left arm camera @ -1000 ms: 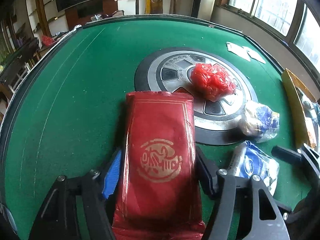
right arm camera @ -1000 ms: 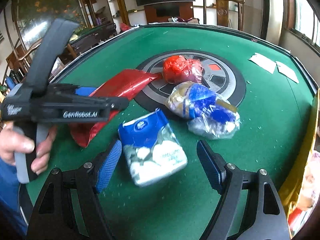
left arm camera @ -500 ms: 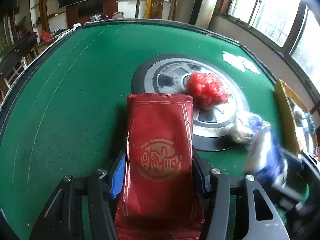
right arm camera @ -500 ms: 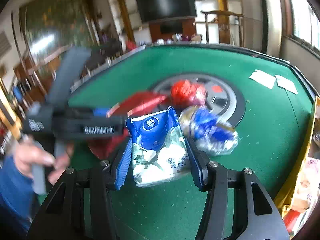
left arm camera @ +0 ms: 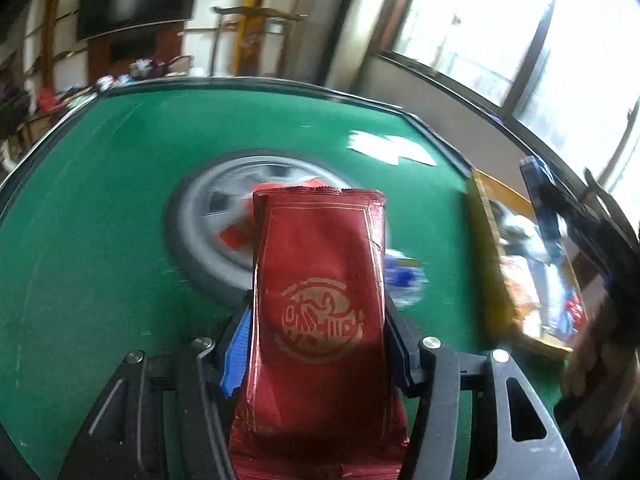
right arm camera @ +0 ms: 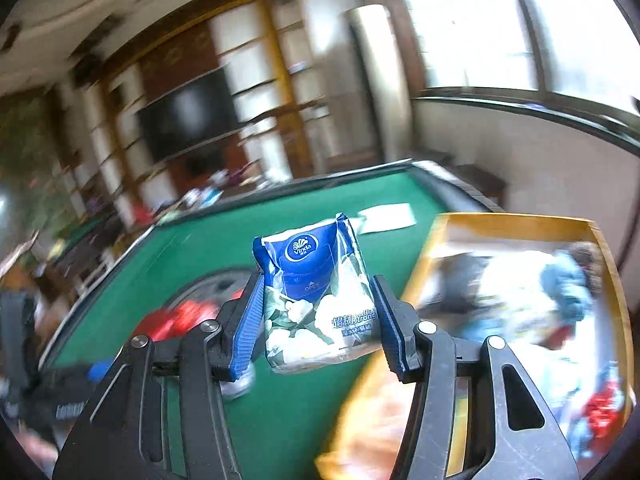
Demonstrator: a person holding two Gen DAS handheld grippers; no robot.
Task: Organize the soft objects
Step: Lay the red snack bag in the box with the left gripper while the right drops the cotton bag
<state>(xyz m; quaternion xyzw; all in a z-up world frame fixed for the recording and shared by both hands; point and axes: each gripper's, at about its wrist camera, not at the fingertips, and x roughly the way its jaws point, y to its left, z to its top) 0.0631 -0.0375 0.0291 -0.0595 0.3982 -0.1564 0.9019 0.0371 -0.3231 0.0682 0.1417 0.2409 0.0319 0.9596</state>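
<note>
Your left gripper [left arm camera: 316, 344] clamps a dark red foil packet [left arm camera: 318, 304], its blue pads pressed to both long sides, the packet standing up off the green worktop [left arm camera: 100, 208] in front of the round grey-and-black panel [left arm camera: 200, 240] at the worktop's middle. Your right gripper [right arm camera: 318, 316] pinches a blue-and-white tissue pack [right arm camera: 316, 292] between its pads, lifted clear of the felt and just left of the yellow-walled box [right arm camera: 520, 224] at the worktop's right edge. A red crinkled bag [right arm camera: 180, 316] lies on the central panel behind the tissue pack. White paper slips [left arm camera: 388, 148] sit near the far right corner. Contents of the box are too blurred to make out.
</note>
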